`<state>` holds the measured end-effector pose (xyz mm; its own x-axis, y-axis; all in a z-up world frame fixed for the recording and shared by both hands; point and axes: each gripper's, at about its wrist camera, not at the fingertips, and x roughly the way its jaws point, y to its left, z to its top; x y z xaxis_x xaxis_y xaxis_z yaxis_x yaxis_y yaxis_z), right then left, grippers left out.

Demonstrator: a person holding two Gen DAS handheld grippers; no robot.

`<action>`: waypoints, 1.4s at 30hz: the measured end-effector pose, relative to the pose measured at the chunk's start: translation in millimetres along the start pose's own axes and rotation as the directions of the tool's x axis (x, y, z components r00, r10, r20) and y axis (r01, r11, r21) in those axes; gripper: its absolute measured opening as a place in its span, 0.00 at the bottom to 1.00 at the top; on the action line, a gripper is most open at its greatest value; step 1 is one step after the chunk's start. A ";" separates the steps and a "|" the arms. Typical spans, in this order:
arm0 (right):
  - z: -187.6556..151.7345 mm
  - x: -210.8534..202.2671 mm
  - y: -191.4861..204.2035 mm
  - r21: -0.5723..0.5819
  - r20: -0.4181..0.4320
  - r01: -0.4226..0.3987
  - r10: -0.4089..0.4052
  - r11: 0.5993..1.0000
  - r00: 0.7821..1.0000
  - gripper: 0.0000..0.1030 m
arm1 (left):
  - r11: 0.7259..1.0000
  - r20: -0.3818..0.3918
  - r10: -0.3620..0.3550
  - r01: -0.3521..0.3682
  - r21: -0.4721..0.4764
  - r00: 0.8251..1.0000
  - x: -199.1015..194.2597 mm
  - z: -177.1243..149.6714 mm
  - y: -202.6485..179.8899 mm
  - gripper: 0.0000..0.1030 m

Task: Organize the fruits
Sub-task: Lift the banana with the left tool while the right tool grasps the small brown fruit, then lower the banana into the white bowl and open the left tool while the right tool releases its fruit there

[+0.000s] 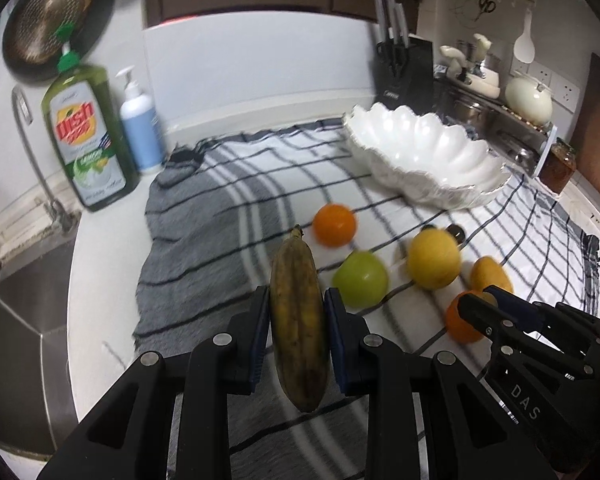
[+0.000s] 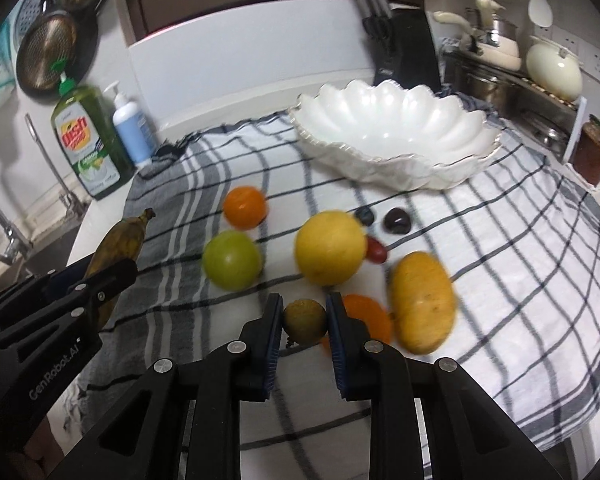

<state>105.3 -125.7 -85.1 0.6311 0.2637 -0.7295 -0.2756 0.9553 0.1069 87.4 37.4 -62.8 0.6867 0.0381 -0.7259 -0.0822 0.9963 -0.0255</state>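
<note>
While the left tool clamps the banana and the right tool grips a small brownish fruit, both should travel level. Release low inside the white bowl.

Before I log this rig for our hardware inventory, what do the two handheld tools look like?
Both match: matte black angular linkage bodies with round silver pivot pins, and two fingers faced with dark blue ribbed pads. The left tool carries white "GenRobot.AI" lettering on its side, seen from the right wrist view. The right tool shows white "DAS" lettering, seen from the left wrist view. No cables or sleeves are visible.
</note>
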 end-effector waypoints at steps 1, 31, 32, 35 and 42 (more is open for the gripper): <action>1.3 -1.8 -2.8 0.005 0.005 0.003 -0.003 1.000 1.000 0.23 | 1.000 0.004 -0.008 0.008 0.006 1.000 0.0 4.1 -4.0 0.27; 106.5 -21.4 -92.1 0.142 0.183 0.097 -0.122 0.985 0.975 0.23 | 0.984 0.129 -0.139 0.122 0.128 0.982 12.8 124.4 -78.8 0.27; 111.9 -20.5 -95.2 0.147 0.188 0.101 -0.128 0.984 0.974 0.23 | 0.984 0.133 -0.141 0.123 0.132 0.981 15.4 130.0 -80.8 0.27; 122.8 -15.9 -101.4 0.148 0.194 0.126 -0.154 0.981 0.969 0.23 | 0.982 0.133 -0.150 0.132 0.137 0.980 23.4 140.1 -83.6 0.27; 146.0 3.4 -117.4 0.138 0.189 0.196 -0.220 0.971 0.957 0.23 | 0.980 0.150 -0.142 0.118 0.159 0.978 50.2 161.8 -90.4 0.27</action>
<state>245.7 -217.5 -1.5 0.8014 0.0677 -0.5943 -0.0439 0.9976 0.0545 246.1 -38.3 14.3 0.7922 -0.0928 -0.6032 0.1155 0.9933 -0.0011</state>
